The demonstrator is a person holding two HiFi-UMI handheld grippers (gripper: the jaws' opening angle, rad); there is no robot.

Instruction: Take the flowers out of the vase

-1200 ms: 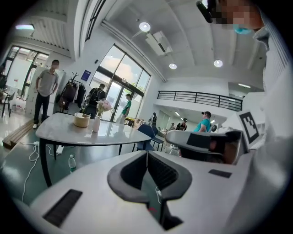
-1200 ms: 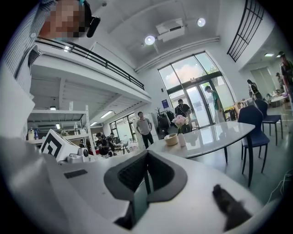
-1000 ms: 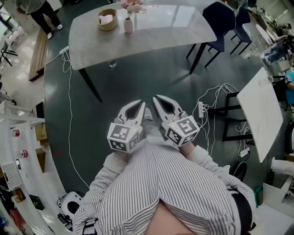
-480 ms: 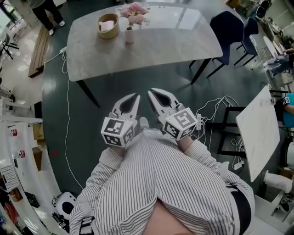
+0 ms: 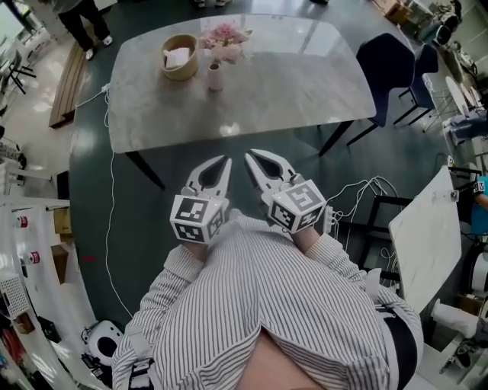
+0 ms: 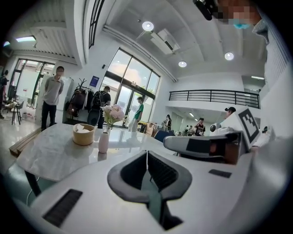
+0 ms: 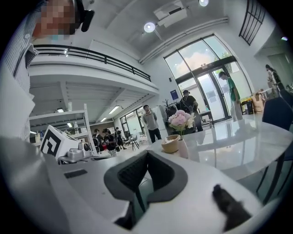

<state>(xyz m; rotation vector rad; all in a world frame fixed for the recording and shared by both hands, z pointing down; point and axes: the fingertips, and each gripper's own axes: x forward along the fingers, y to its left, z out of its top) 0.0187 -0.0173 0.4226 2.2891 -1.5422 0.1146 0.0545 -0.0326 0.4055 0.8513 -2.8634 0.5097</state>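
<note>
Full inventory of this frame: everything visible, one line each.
table: 1, pale grey marble top with dark legs, ahead of the person
vase: 1, pale, on the table's left part
flowers: 1 bunch, pink, in the vase
bowl: 1, tan, on the table beside the vase, with something white inside
chairs: 2, dark blue, at the table's right end
second table: 1, white, right edge of the head view
bench: 1, wooden, far left
bystander: 1, dark trousers, top left
left gripper: 1, white, jaws together, empty
right gripper: 1, white, jaws together, empty
</note>
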